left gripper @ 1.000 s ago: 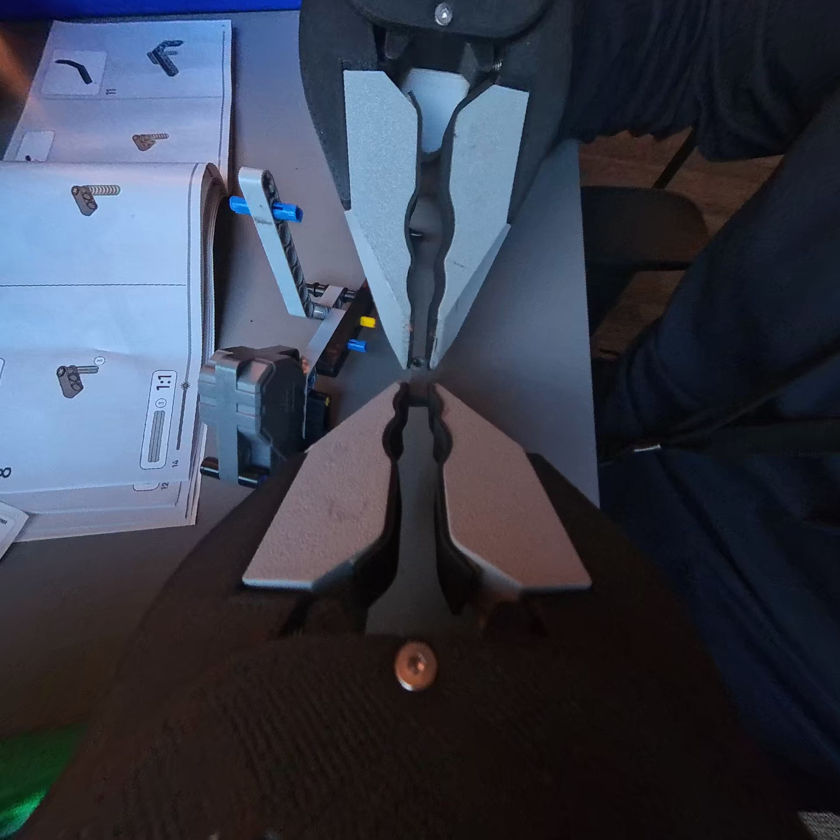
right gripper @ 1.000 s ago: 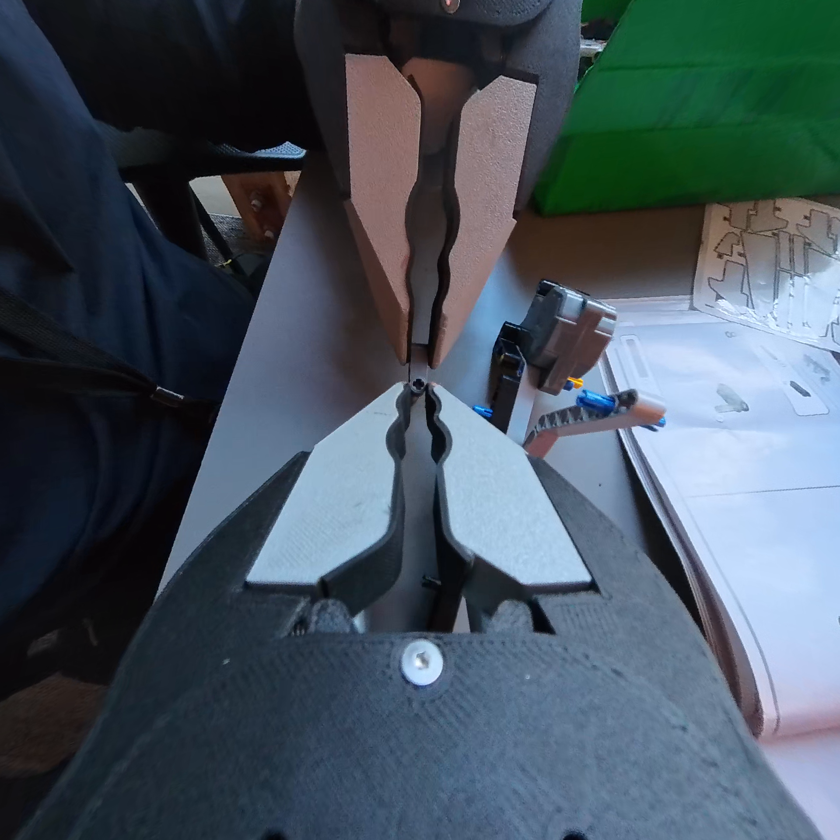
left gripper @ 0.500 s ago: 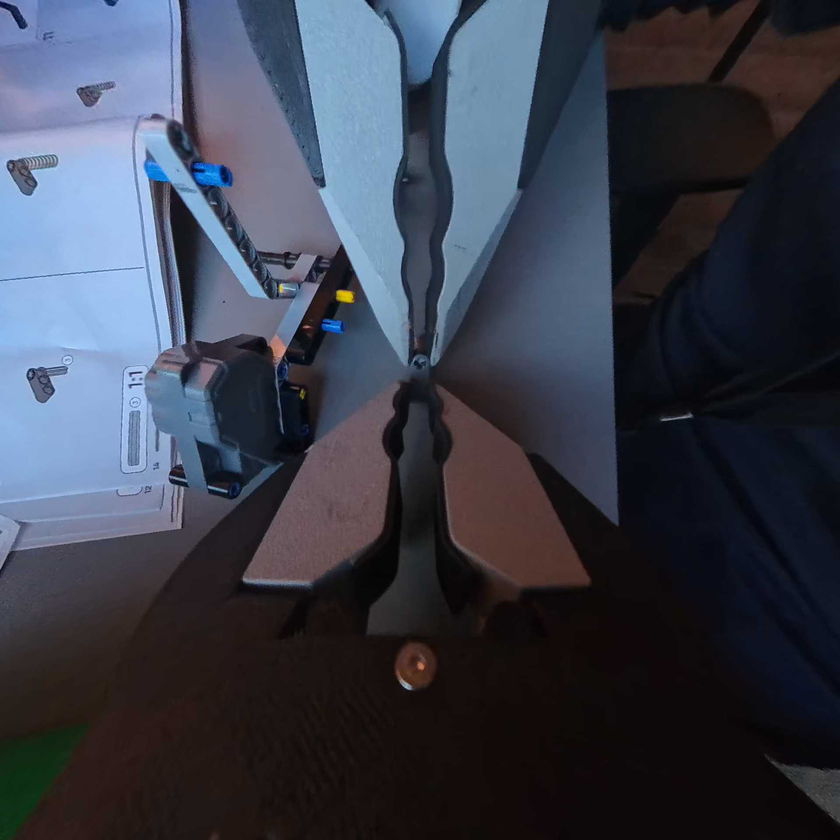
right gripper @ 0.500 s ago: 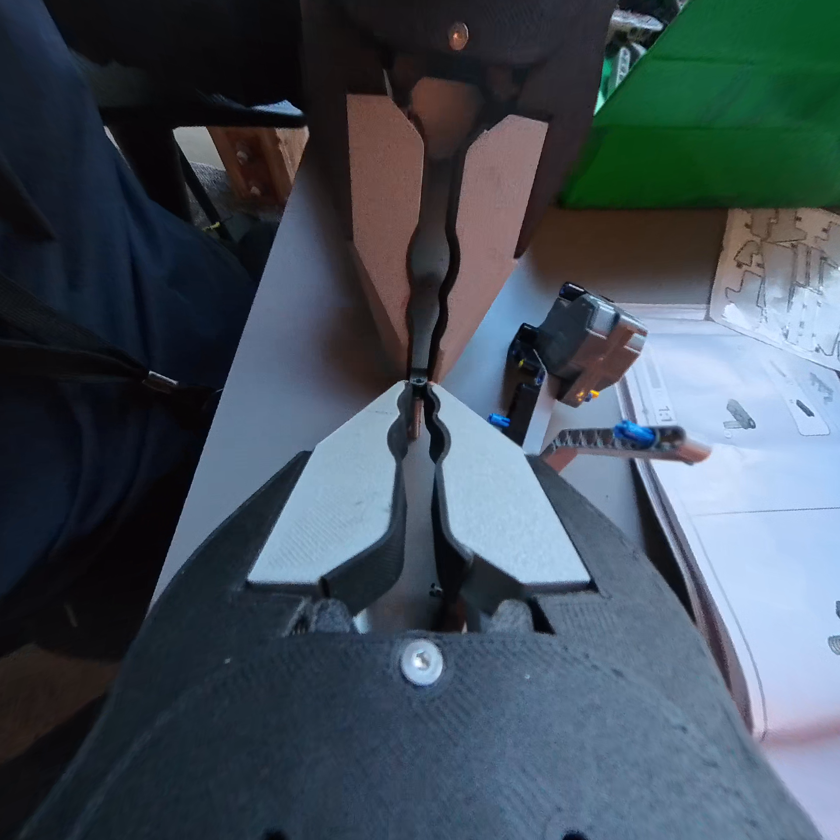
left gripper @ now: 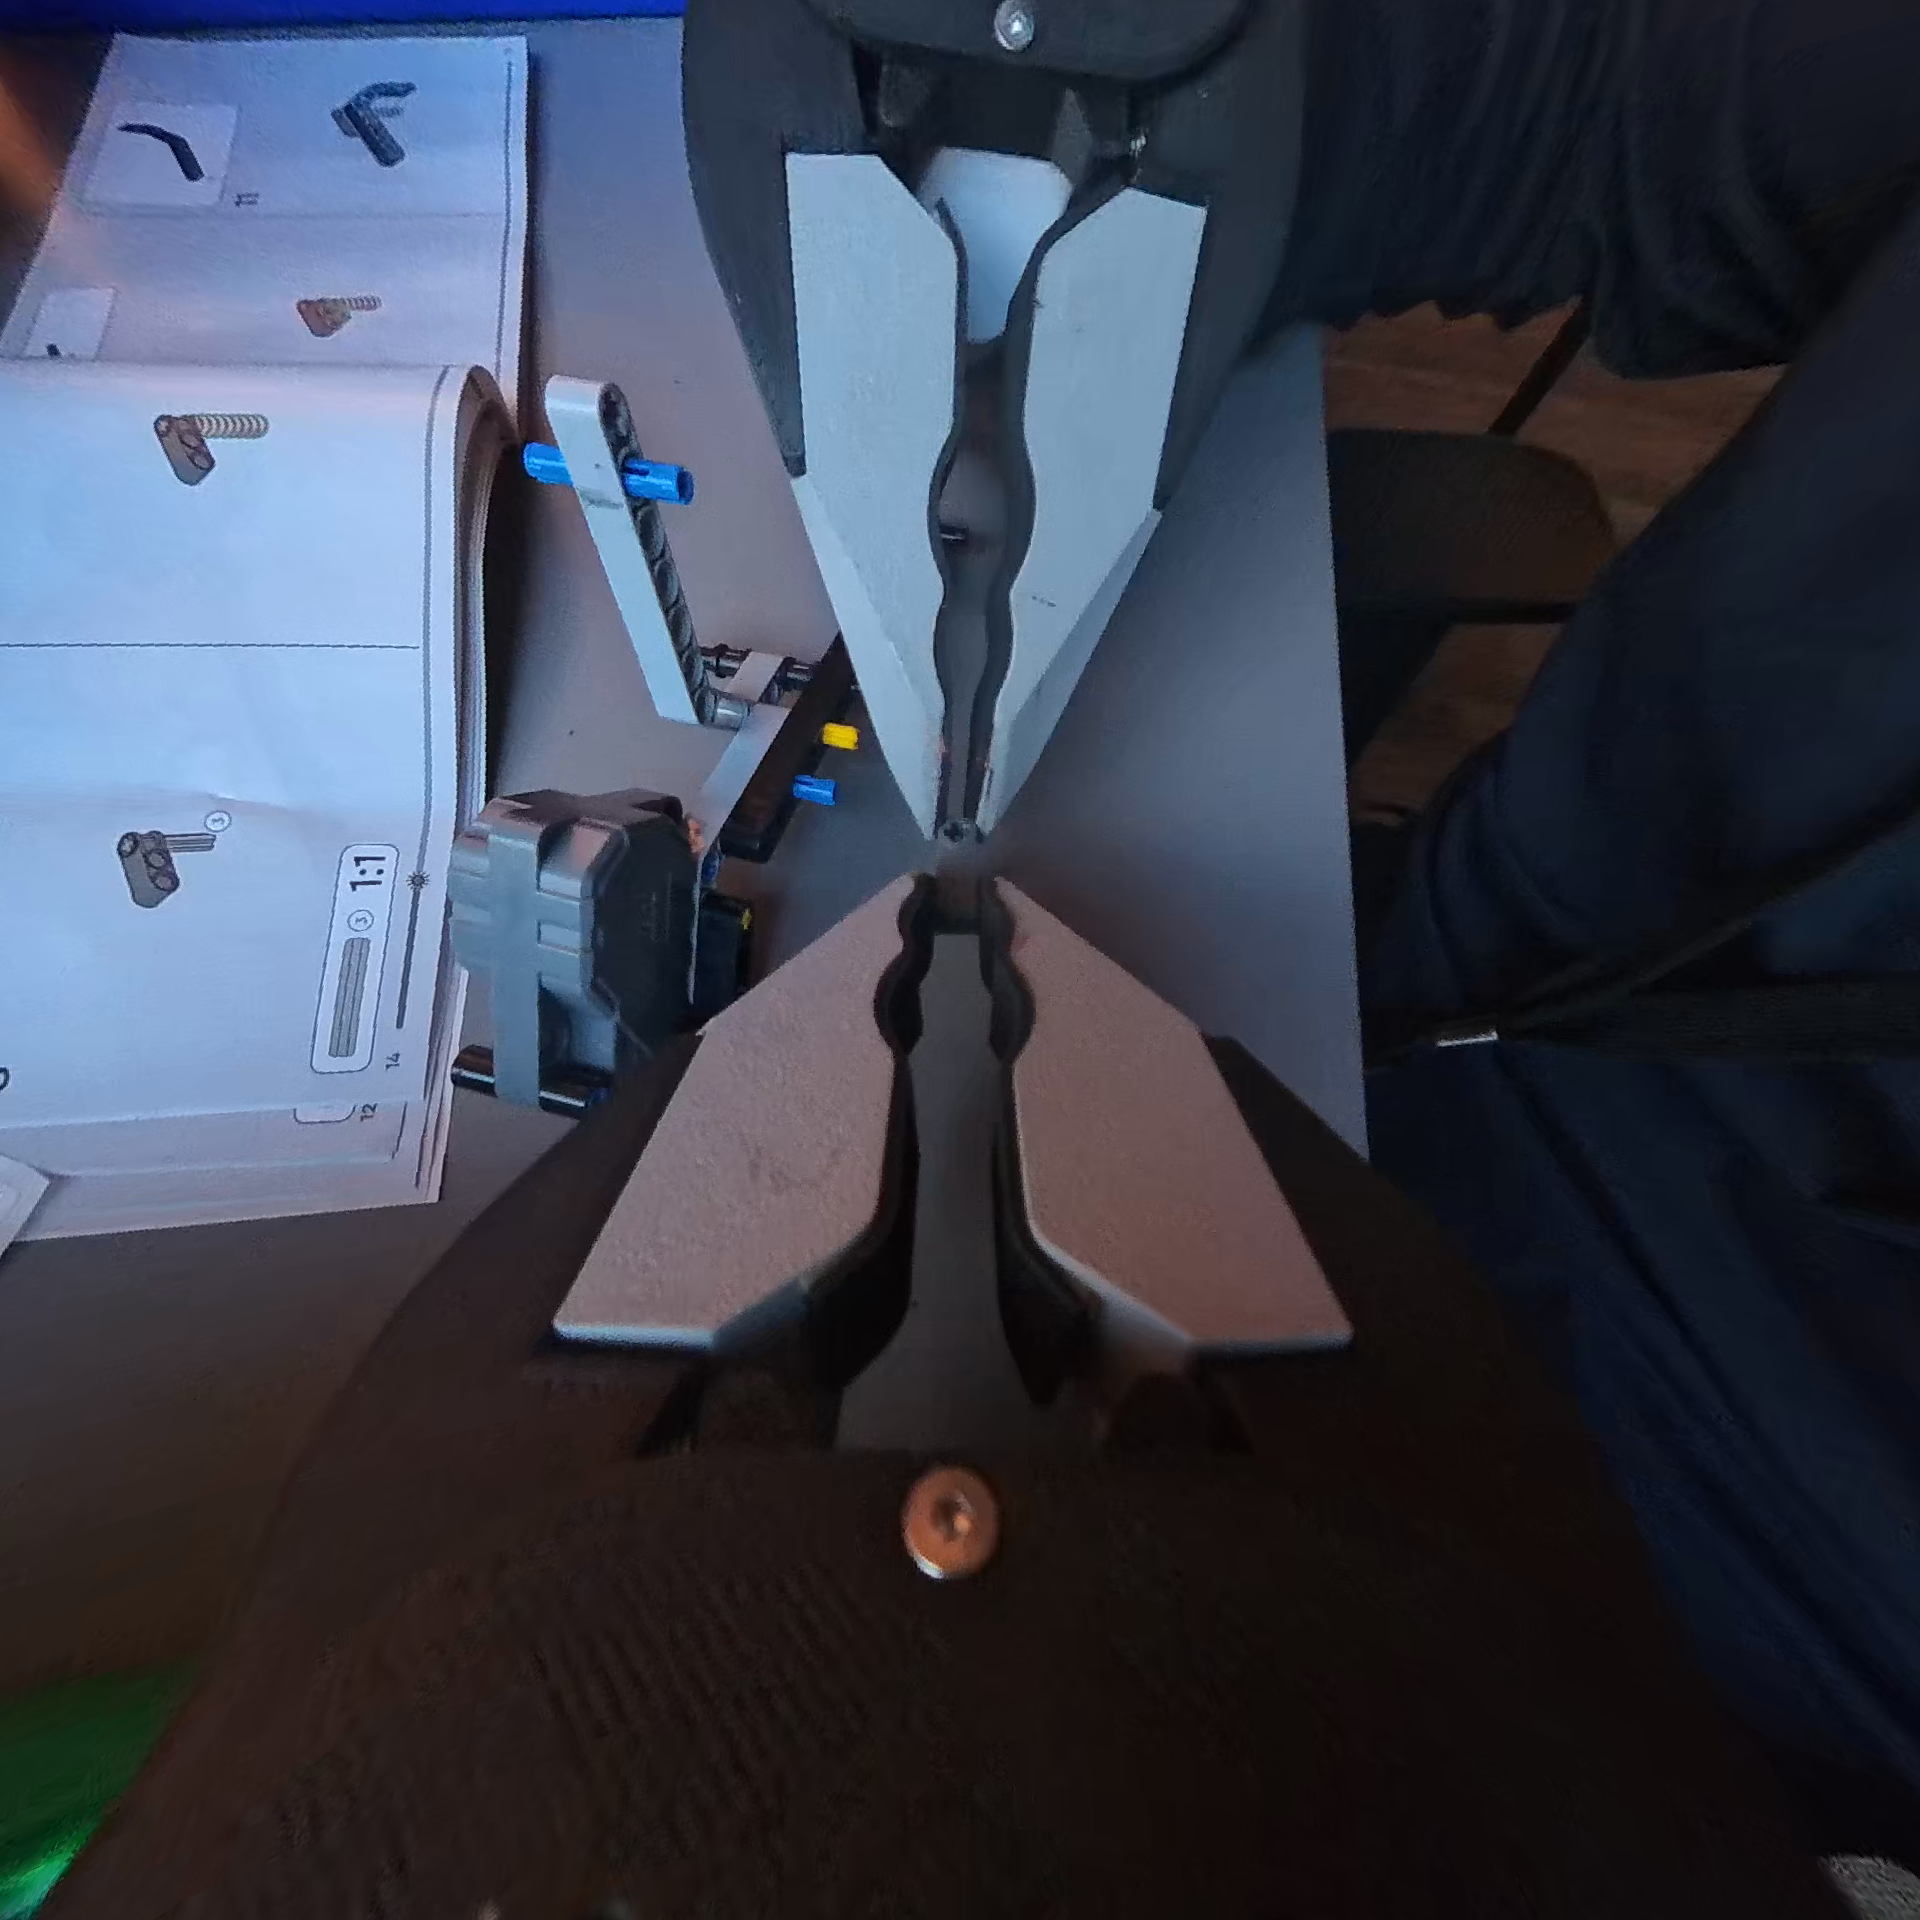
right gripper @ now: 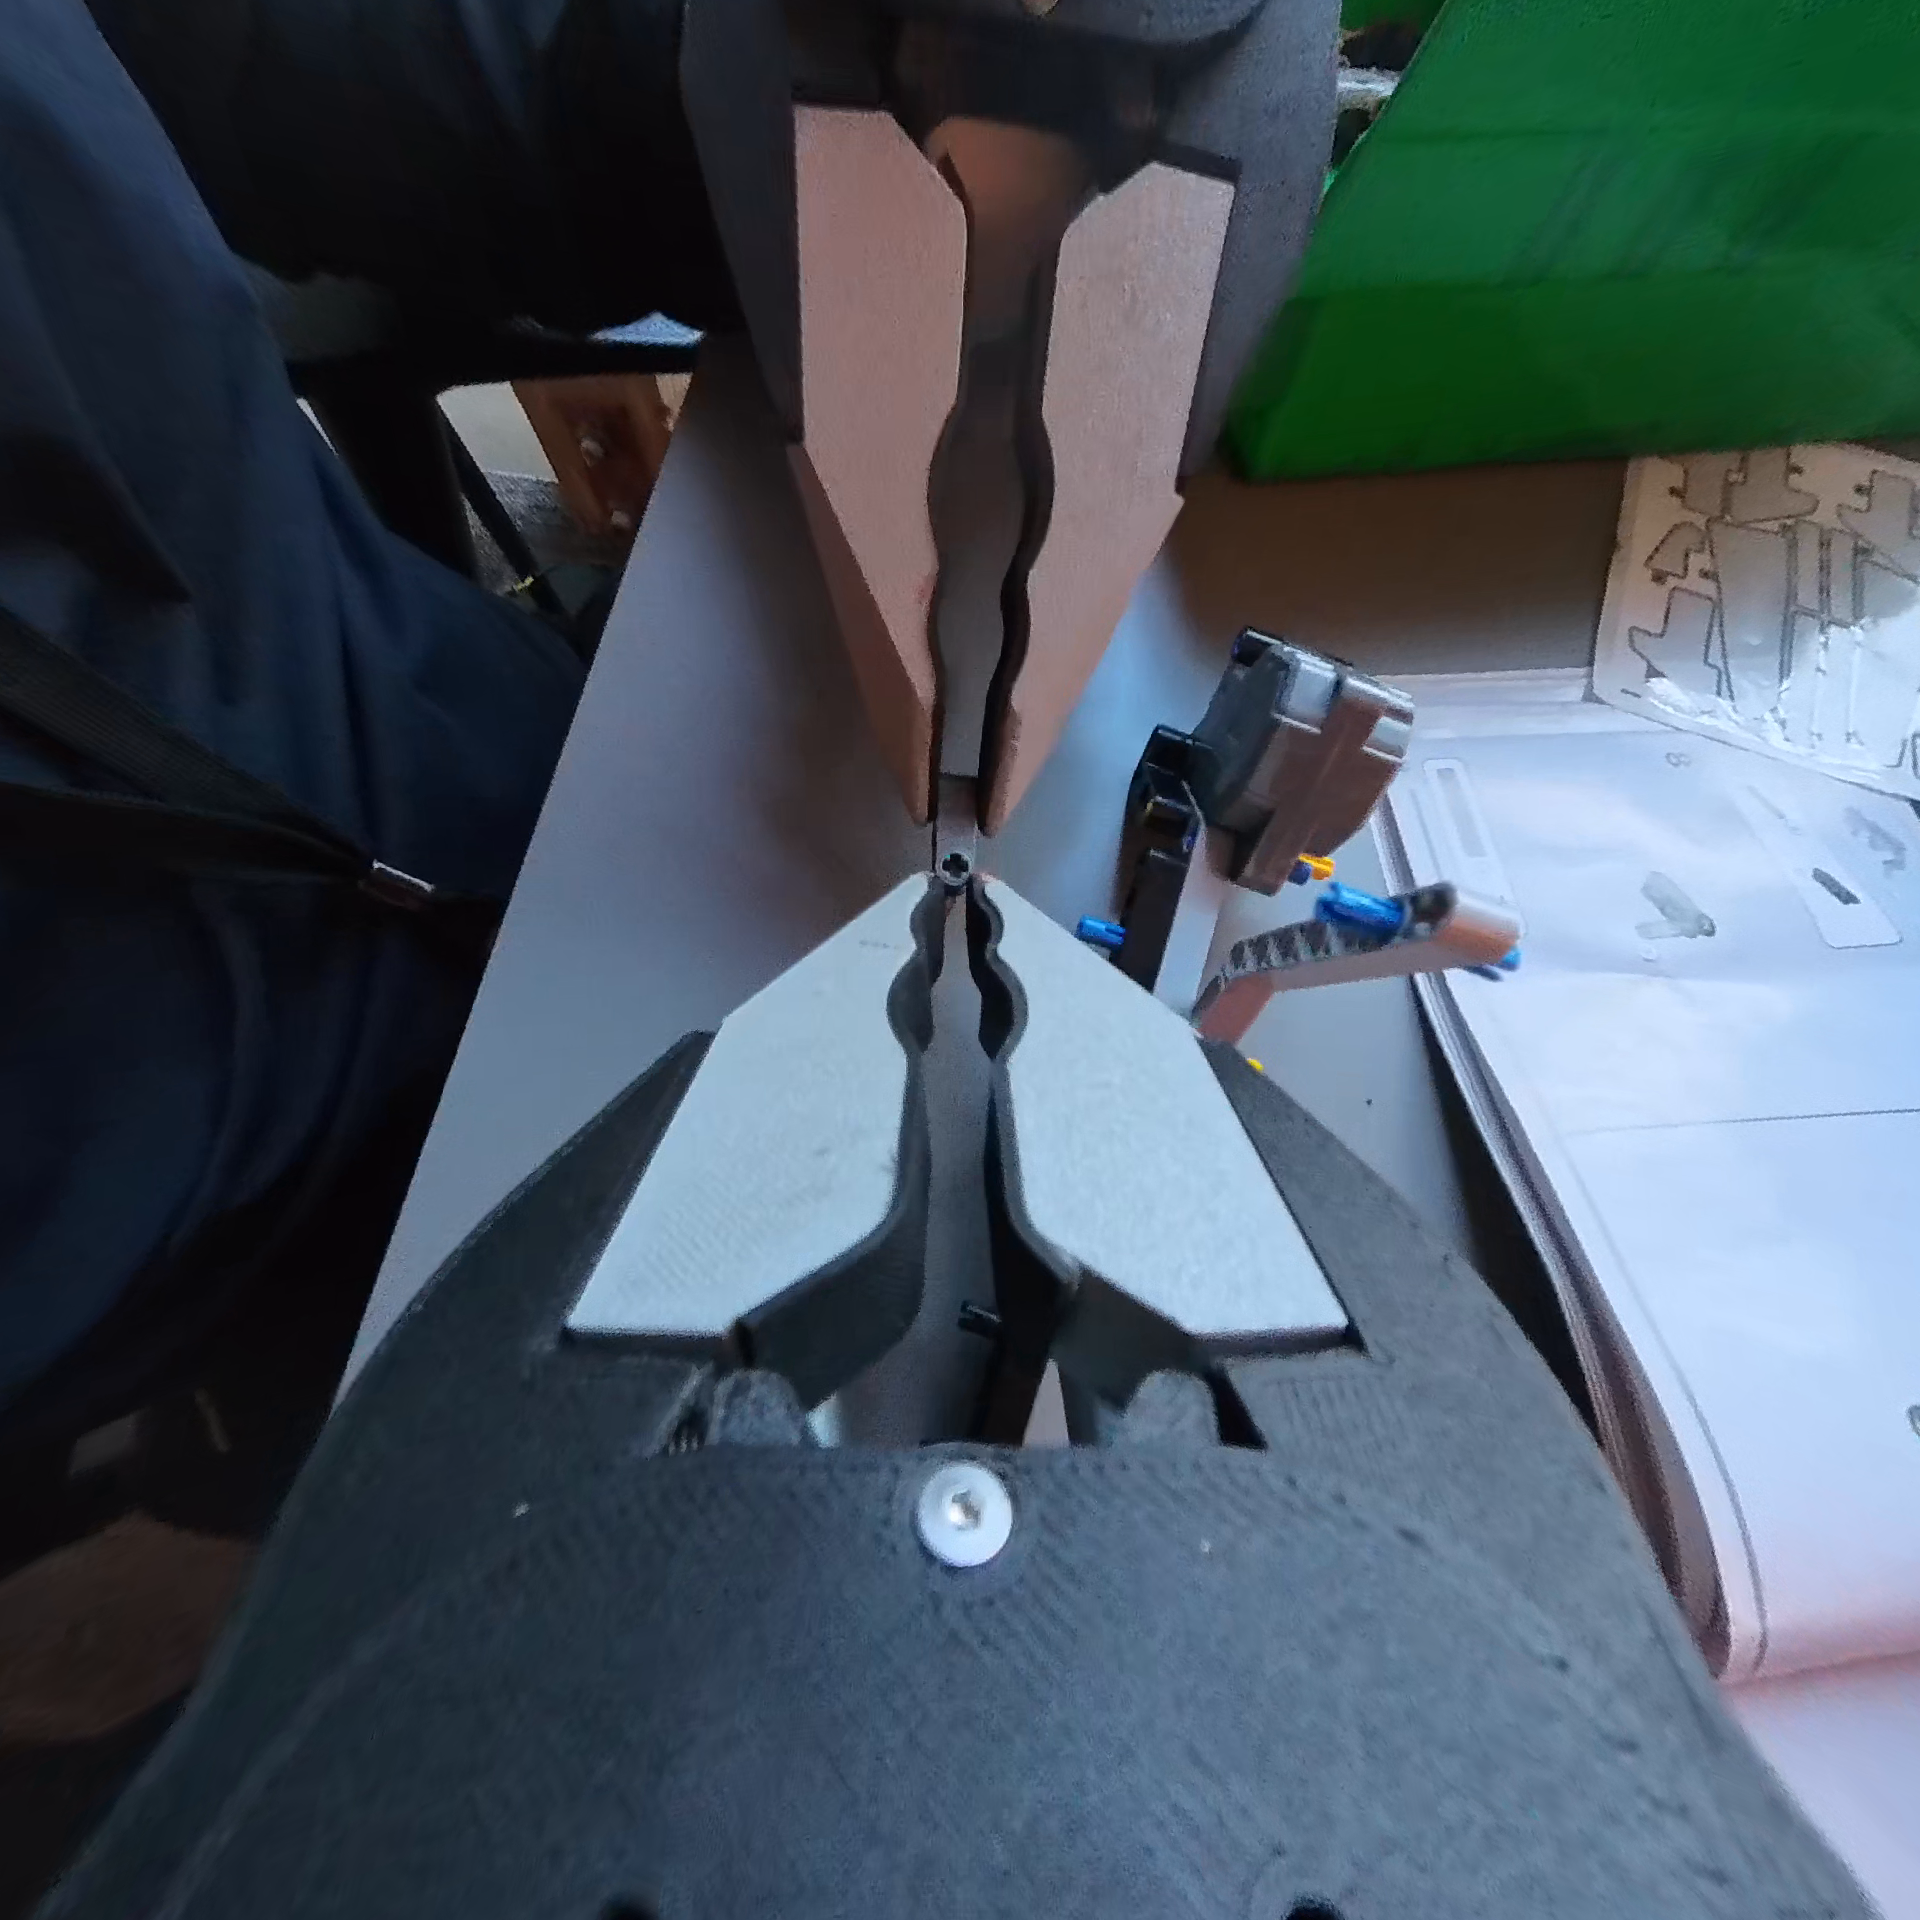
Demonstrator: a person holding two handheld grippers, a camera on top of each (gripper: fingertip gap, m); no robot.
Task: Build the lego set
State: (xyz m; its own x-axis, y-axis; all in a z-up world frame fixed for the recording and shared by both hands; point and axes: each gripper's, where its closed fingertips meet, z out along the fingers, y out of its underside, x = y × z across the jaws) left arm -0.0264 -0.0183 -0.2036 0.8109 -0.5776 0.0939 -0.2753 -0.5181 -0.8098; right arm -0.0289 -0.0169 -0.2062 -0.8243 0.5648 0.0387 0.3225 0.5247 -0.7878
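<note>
My left gripper [left gripper: 956,902] and my right gripper [right gripper: 951,896] meet tip to tip above the grey table's near edge. Both are shut. A small dark grey lego piece [right gripper: 954,862] with a cross-shaped hole sits pinched where the tips meet; it also shows in the left wrist view [left gripper: 958,831]. I cannot tell whether it is one part or two joined parts. The partly built model lies beside them: a grey motor block [left gripper: 582,935] [right gripper: 1299,769] on a black frame, and a light grey beam [left gripper: 634,561] [right gripper: 1351,935] with a blue pin through it.
An open instruction booklet [left gripper: 208,623] [right gripper: 1714,1143] lies beyond the model. A sticker sheet [right gripper: 1766,603] and a green box [right gripper: 1610,260] are at the back. A person in dark clothing [left gripper: 1662,935] sits at the table edge [left gripper: 1340,727], with a dark chair behind. The tips of both grippers are at nearly the same place. Both grippers' tips are roughly 6 centimeters from the grey motor block [right gripper: 1299,769]. Look for it in the left wrist view [left gripper: 602,819] too.
Half a second ago the grippers had shifted and tilted towards the model; now they are back where they were a second ago. The tips stayed together and shut throughout. The model has not moved.
</note>
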